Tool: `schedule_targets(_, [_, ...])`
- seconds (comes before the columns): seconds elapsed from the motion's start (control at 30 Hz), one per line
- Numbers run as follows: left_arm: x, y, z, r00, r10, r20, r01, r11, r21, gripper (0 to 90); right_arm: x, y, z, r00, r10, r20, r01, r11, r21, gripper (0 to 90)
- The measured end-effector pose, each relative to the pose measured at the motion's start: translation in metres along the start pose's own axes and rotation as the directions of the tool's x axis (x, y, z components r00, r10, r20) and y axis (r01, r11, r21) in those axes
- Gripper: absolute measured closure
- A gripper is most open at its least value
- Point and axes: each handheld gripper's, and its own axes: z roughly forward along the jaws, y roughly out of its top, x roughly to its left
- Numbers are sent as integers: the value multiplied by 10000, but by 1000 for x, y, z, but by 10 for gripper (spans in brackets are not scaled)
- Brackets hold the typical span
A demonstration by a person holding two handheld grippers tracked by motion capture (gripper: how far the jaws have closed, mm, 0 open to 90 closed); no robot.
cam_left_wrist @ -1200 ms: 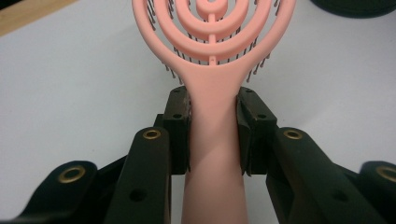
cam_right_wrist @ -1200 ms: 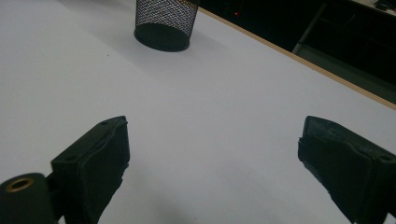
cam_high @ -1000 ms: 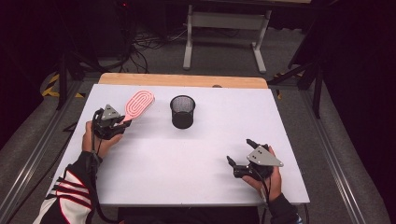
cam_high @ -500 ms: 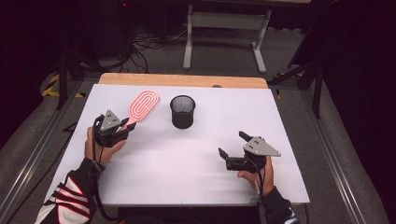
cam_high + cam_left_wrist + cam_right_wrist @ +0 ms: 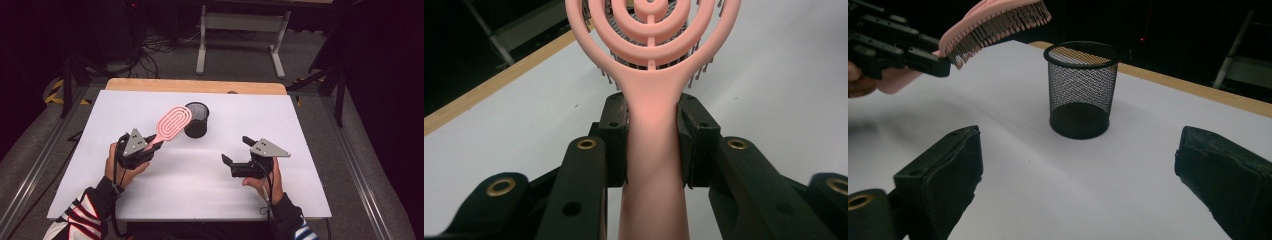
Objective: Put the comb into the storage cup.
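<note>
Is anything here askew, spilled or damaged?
Nothing stands out. The black mesh cup stands upright on the white table. The left gripper holds the pink hairbrush by its handle, raised beside the cup. The right gripper is open, with nothing between its jaws.

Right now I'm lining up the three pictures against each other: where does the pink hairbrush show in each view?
High view: pink hairbrush left of centre, head overlapping the black mesh cup, handle clamped in the left gripper.
Left gripper view: top centre, handle running down between the jaws.
Right gripper view: upper left, bristles down, above and left of the cup.
Shared landmark: the mesh cup.
</note>
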Motion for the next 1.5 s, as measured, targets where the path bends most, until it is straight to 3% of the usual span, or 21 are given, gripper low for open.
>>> schedule_targets(0.1, [-11, 3, 3, 9994, 267, 215, -265, 9996, -104, 696, 2, 6, 6, 9969, 571, -538, -583, 9981, -211, 62])
schedule_targets(0.3, [-22, 6, 6, 9977, 496, 463, -484, 9985, -268, 696, 9, 9, 19, 9878, 1032, -1167, -1060, 9942, -182, 64])
schedule_targets(0.57, [-41, 8, 16, 9922, 906, 858, -889, 9958, -236, 696, 16, 10, 27, 9814, 1022, -1623, -1042, 9946, -39, 64])
schedule_targets(0.67, [-51, 9, 19, 9861, 1390, 908, -1382, 9903, -144, 696, 19, 8, 28, 9748, 1065, -1962, -1069, 9942, 88, 64])
schedule_targets(0.77, [-57, 9, 21, 9822, 1605, 977, -1602, 9870, -111, 696, 21, 8, 27, 9704, 1066, -2166, -1077, 9942, 71, 64])
schedule_targets(0.87, [-64, 8, 25, 9780, 1849, 967, -1858, 9826, 0, 696, 21, 8, 27, 9722, 1080, -2079, -1087, 9940, 79, 49])
schedule_targets(1.1, [-69, 8, 26, 9764, 1960, 913, -1954, 9806, -152, 696, 14, 2, 29, 9694, 1479, -1960, -1461, 9890, 236, 71])
schedule_targets(1.3, [-74, 9, 25, 9721, 2244, 690, -2232, 9745, -243, 696, 8, -5, 35, 9566, 2021, -2100, -1948, 9793, 552, 61])
schedule_targets(1.37, [-74, 8, 25, 9729, 2191, 744, -2174, 9756, -296, 696, 7, -6, 35, 9536, 2112, -2145, -2035, 9774, 579, 59])
schedule_targets(1.4, [-74, 8, 26, 9724, 2193, 797, -2180, 9756, -252, 696, 6, -8, 37, 9448, 2356, -2276, -2267, 9718, 651, 62])
schedule_targets(1.5, [-77, 7, 29, 9702, 2258, 880, -2249, 9742, -197, 696, 6, -10, 40, 9302, 2647, -2542, -2543, 9643, 736, 83])
